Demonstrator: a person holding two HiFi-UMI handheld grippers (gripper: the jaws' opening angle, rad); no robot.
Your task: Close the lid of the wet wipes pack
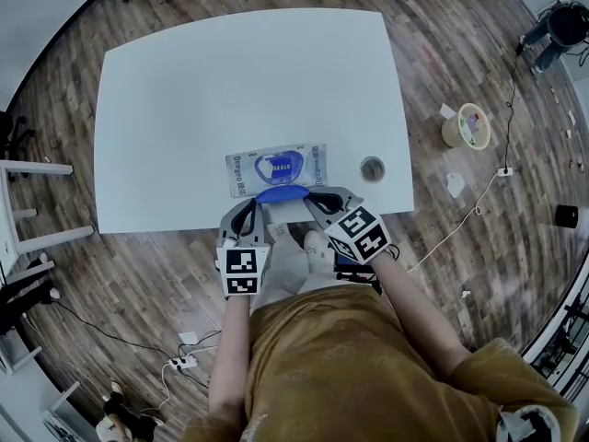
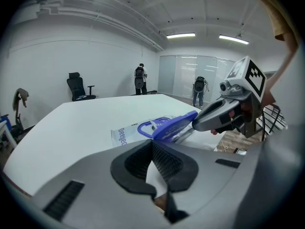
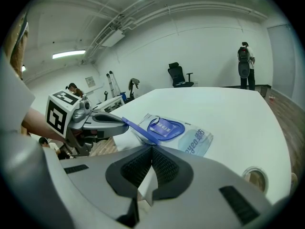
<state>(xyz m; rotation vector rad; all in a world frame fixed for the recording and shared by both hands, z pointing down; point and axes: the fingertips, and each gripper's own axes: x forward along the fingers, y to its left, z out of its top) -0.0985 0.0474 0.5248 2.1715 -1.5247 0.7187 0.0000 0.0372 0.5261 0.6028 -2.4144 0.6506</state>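
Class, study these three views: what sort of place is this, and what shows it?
Probably an office or lab workroom: a large white table on a wood-pattern floor, a black office chair, and ceiling strip lights.

The right tool [image 3: 151,148], jaws together, points at the wipes pack [image 3: 193,140] with its blue lid [image 3: 139,129] raised.

Overhead plus two low views, pack [image 1: 245,171] common
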